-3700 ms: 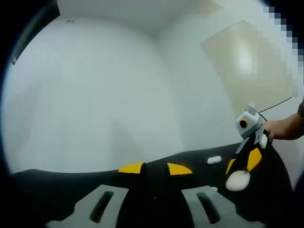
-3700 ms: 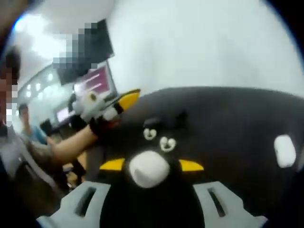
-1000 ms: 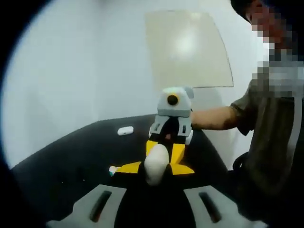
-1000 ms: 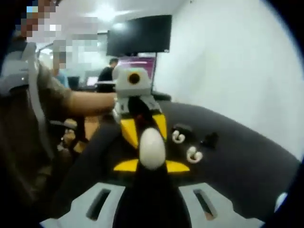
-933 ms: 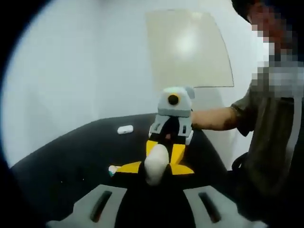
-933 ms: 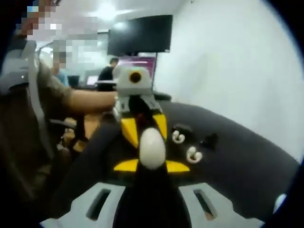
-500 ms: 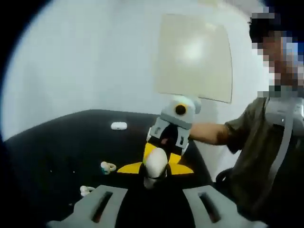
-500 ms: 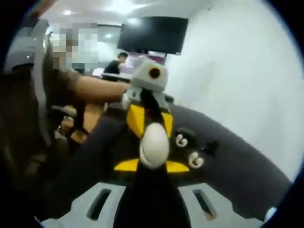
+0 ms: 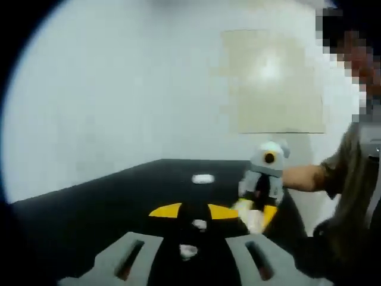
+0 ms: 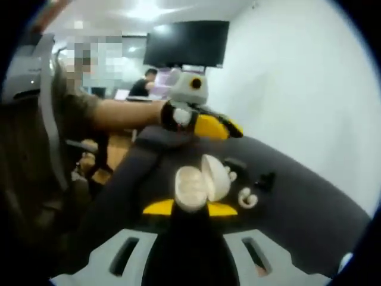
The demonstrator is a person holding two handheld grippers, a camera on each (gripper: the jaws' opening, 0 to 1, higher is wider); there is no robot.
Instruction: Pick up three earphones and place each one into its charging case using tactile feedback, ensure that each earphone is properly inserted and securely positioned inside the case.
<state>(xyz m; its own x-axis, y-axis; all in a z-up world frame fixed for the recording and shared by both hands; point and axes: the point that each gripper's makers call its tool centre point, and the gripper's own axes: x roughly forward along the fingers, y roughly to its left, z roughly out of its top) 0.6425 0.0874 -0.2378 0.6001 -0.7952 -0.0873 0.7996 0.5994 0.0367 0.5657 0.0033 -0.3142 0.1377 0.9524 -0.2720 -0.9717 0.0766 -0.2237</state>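
Holding an opened white charging case [image 10: 199,182] between their yellow tips, the right tongs [image 10: 189,208] are clamped on it low in the right gripper view; the lid stands swung up to the right and the pale inner tray faces the camera, though whether anything sits in it is too blurred to tell. Beyond the case on the black bench [image 10: 309,202] lies a white earphone [image 10: 247,198], with a second white earphone [image 10: 230,174] just behind the lid and two small dark objects [image 10: 265,178] near them, too small to name. The left tongs [image 10: 229,127] reach in from the left of that view above the bench, yellow tips drawn close together with nothing visible between them, carried by a person's bare forearm [image 10: 125,113]. A dark wall screen [image 10: 186,44] hangs in the background. In the left gripper view the left tongs [image 9: 193,211] show the same near-closed yellow tips over the bench [image 9: 89,208], with two small white pieces [image 9: 199,224] lying just past them, blurred. Farther back lies a closed white case [image 9: 203,178], well apart from the right tongs [image 9: 255,215], which hold their pale case to the right. A beige panel [image 9: 274,83] hangs on the wall behind.
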